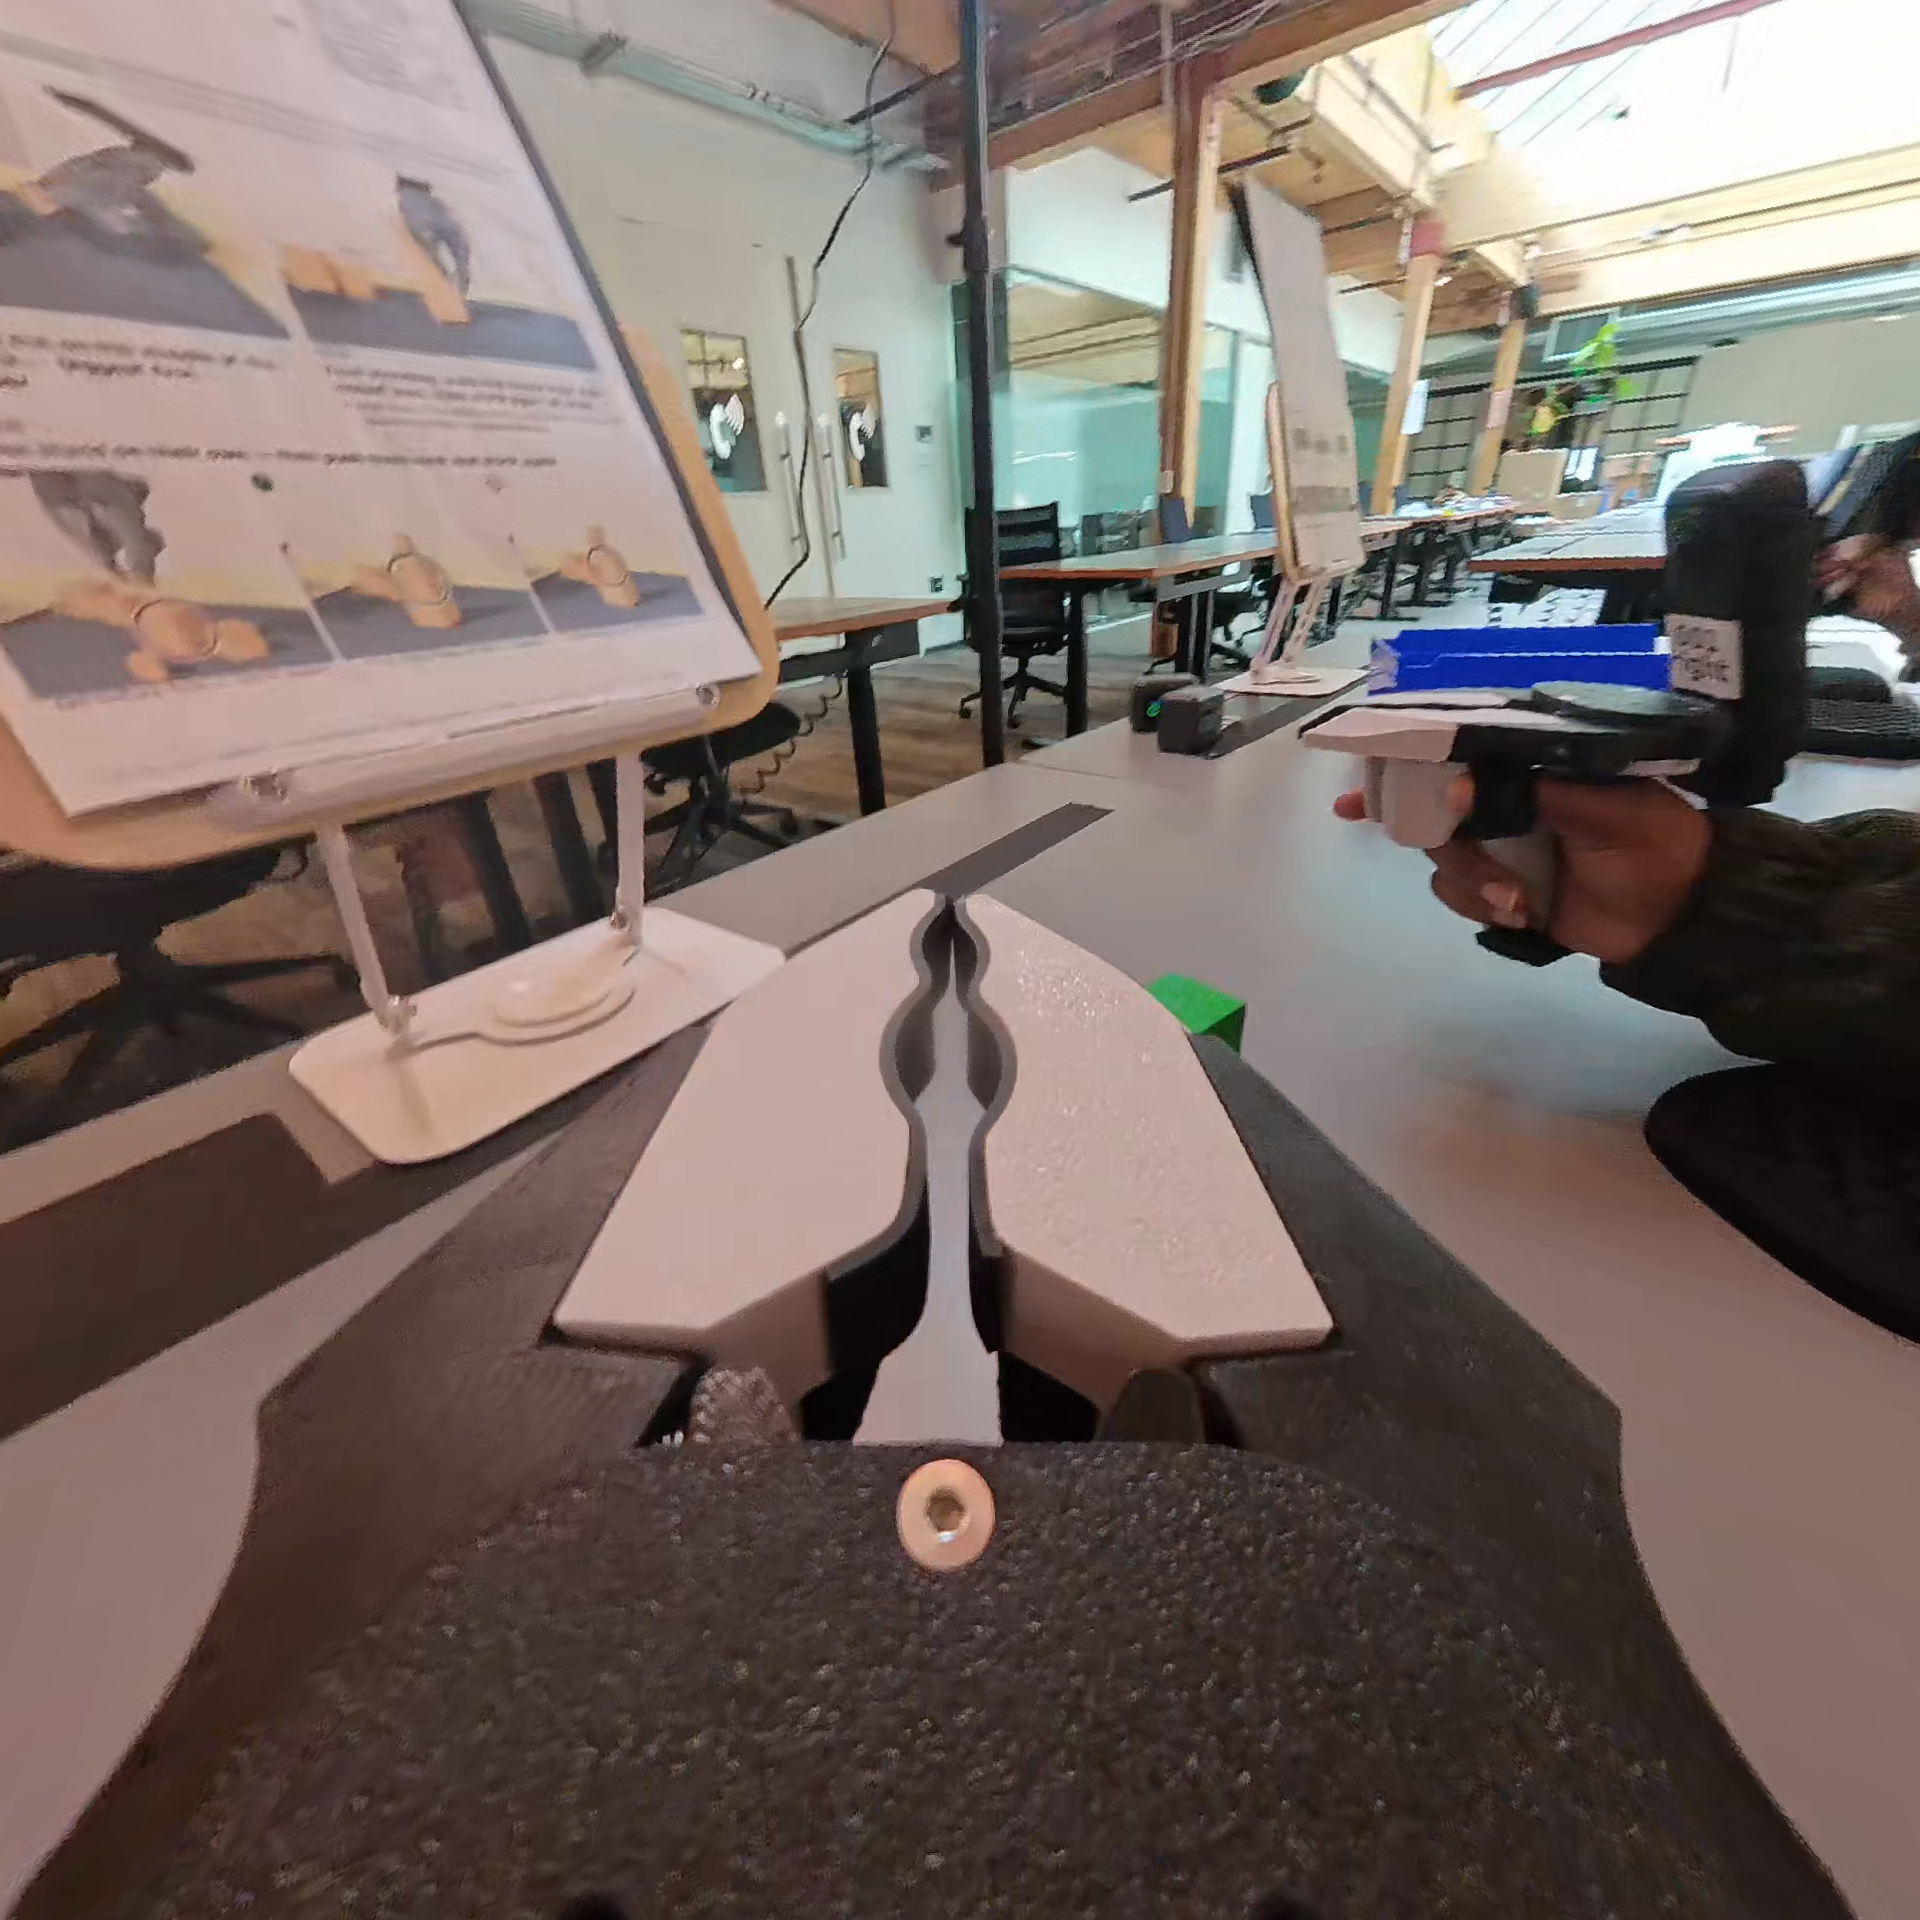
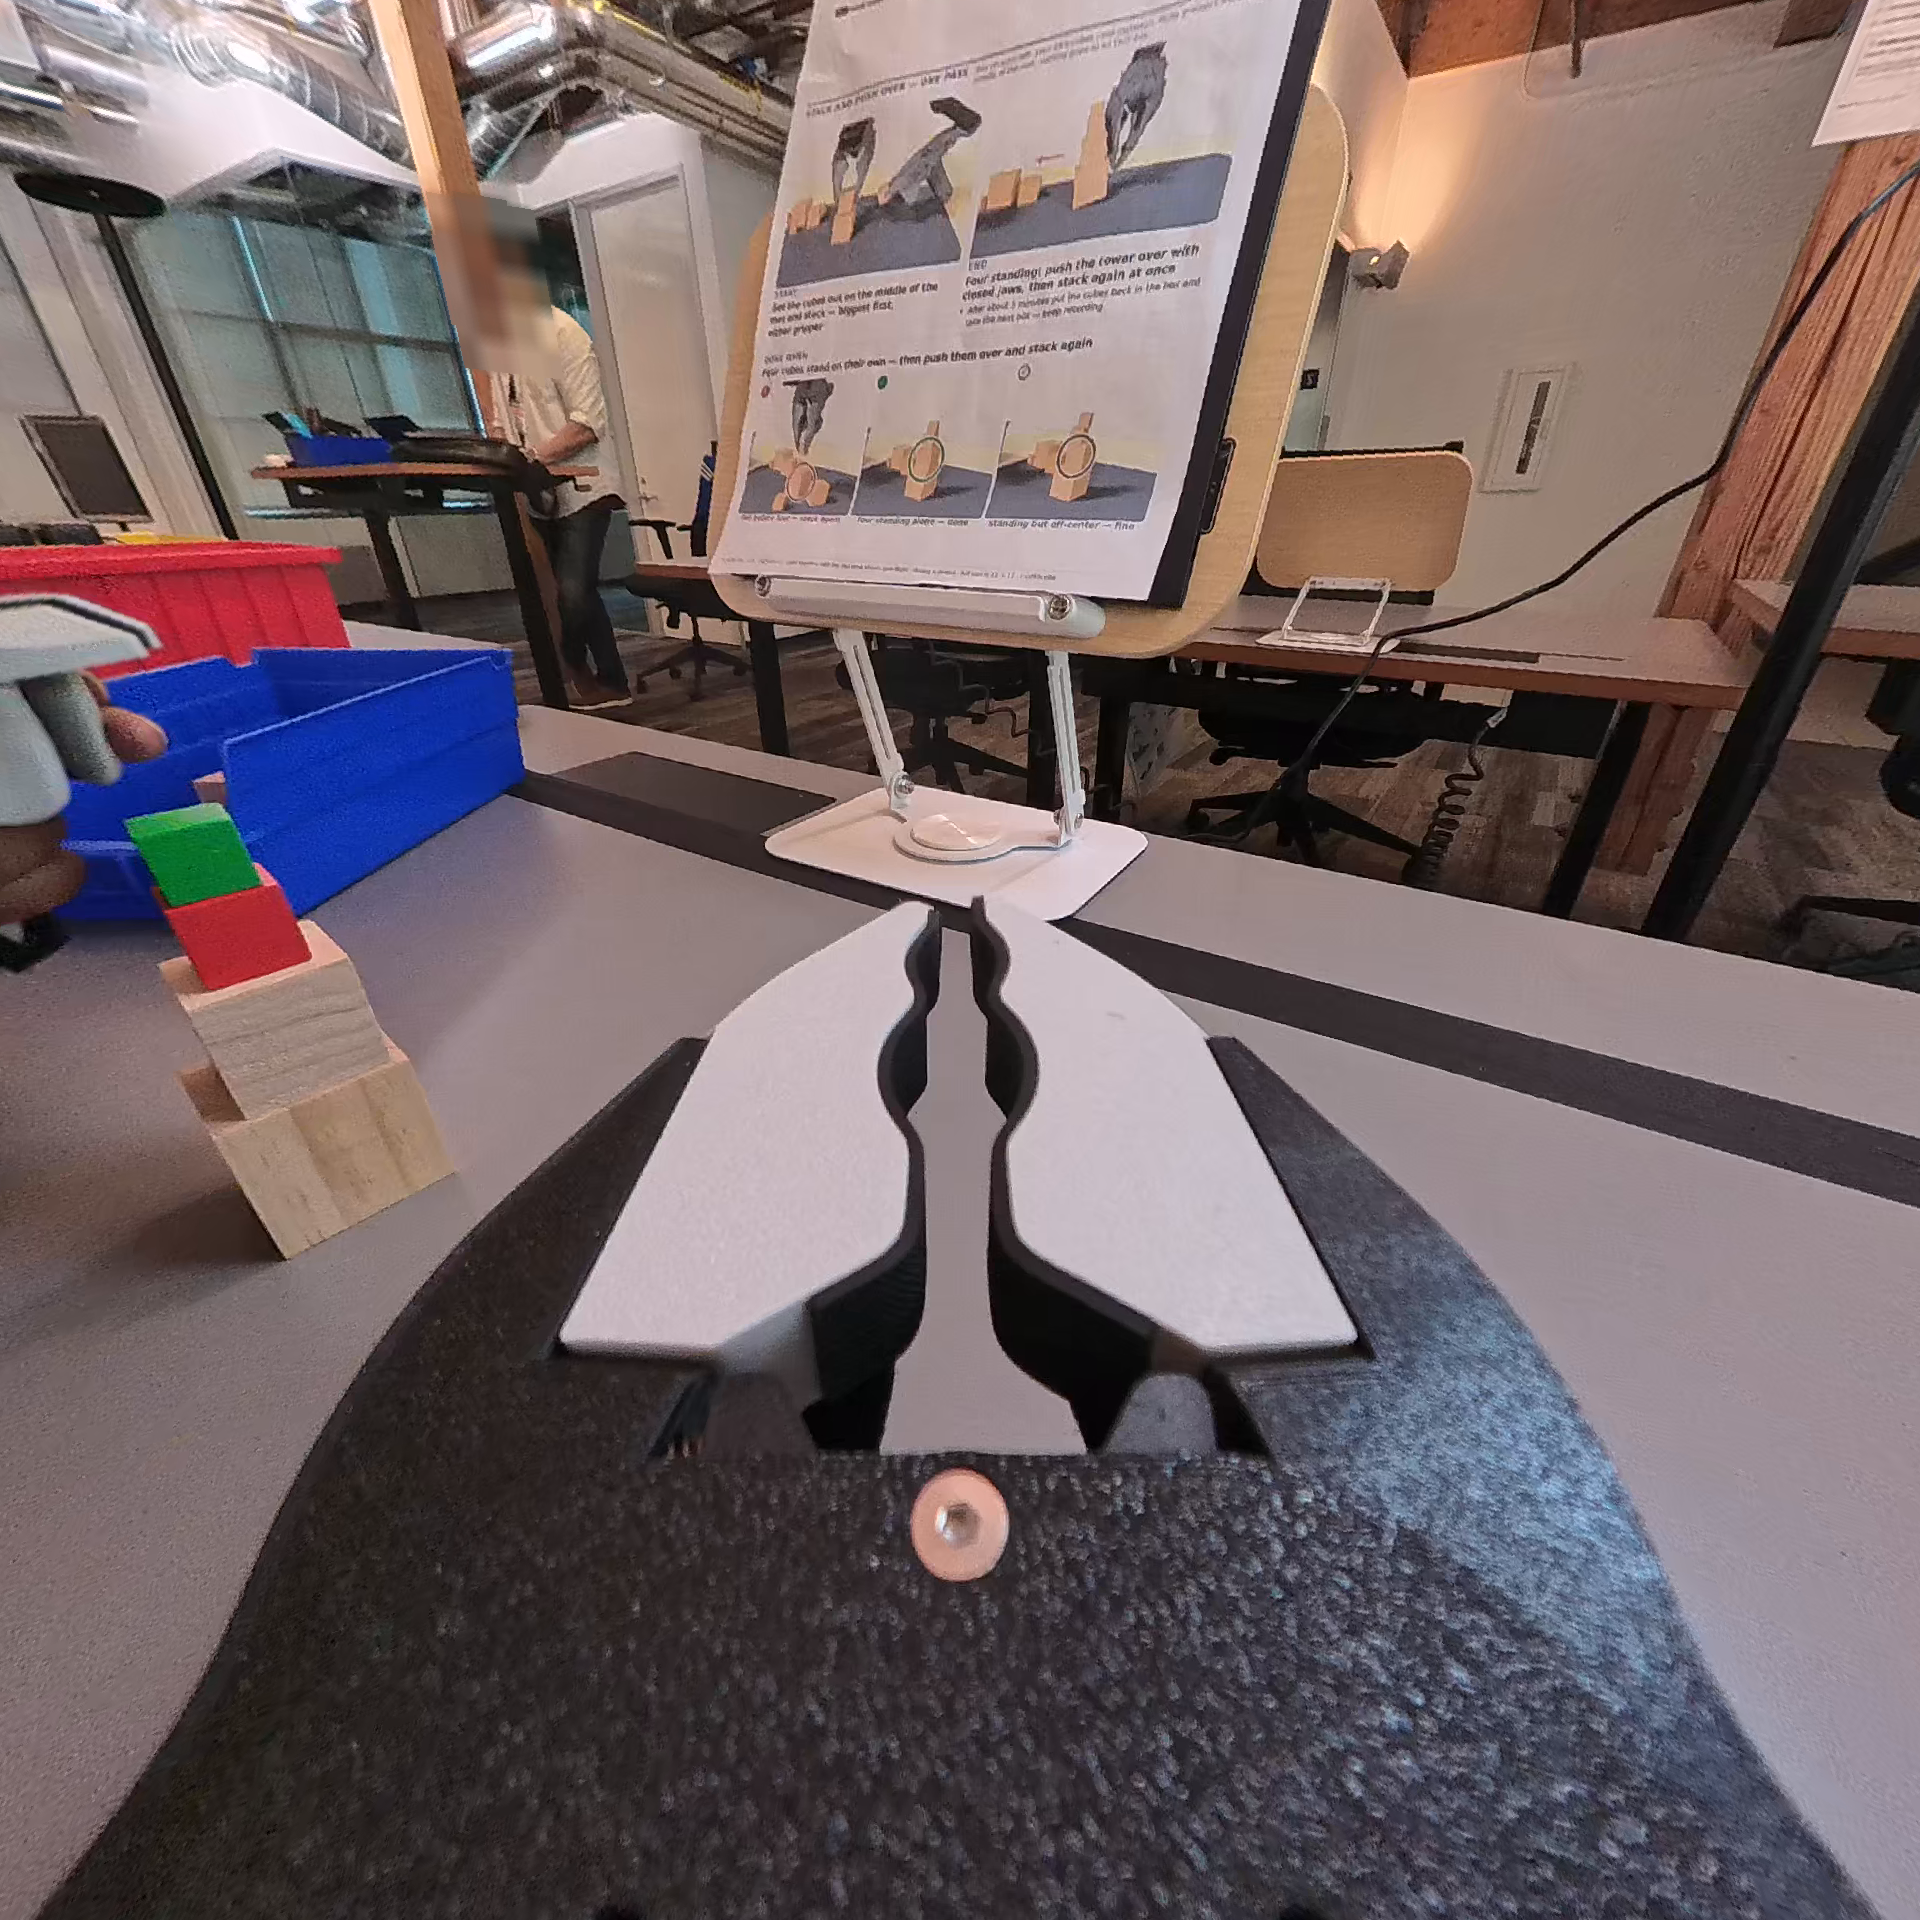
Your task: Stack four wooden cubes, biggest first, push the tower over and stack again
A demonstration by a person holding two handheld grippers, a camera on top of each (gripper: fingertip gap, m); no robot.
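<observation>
A stack of cubes stands on the grey table point(image 2: 623, 997) at the left of the right wrist view: a green cube point(image 2: 192, 852) on a red cube point(image 2: 237, 933), on a wooden cube point(image 2: 286, 1023), on a larger wooden cube point(image 2: 327, 1153). My left gripper point(image 1: 951, 906) is shut with its tips touching and nothing between them. The green cube point(image 1: 1200, 1010) shows just right of its fingers. The left gripper also shows in the right wrist view point(image 2: 62, 634), above and left of the stack. My right gripper point(image 2: 956, 909) has its jaws a narrow slit apart and is empty; a hand holds it point(image 1: 1340, 732).
A white stand with an instruction sheet point(image 2: 956, 842) stands at the table's far edge, also in the left wrist view point(image 1: 520, 1029). Blue bins point(image 2: 364, 748) and a red bin point(image 2: 177, 603) sit behind the stack. Black tape point(image 1: 1018, 847) crosses the table. A person point(image 2: 561, 436) stands far off. Some 25 centimetres of space lies between my two pairs of fingers.
</observation>
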